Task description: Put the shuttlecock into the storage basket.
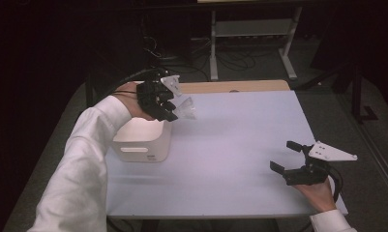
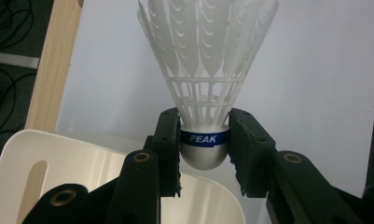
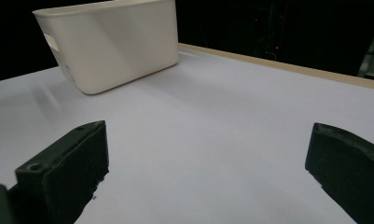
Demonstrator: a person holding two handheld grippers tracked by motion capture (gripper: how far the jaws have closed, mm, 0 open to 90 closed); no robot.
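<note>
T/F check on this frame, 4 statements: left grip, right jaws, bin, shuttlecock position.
1. The left gripper is shut on the shuttlecock at its cork. True.
2. The right gripper holds a ball. False: its jaws stand open with nothing between them.
3. The bin lies tipped on its side. False: it stands upright on the table.
4. The shuttlecock's skirt points away from the left gripper. True.

Left gripper raised at arm's length, jaws clamped; right gripper low, jaws wide apart.
</note>
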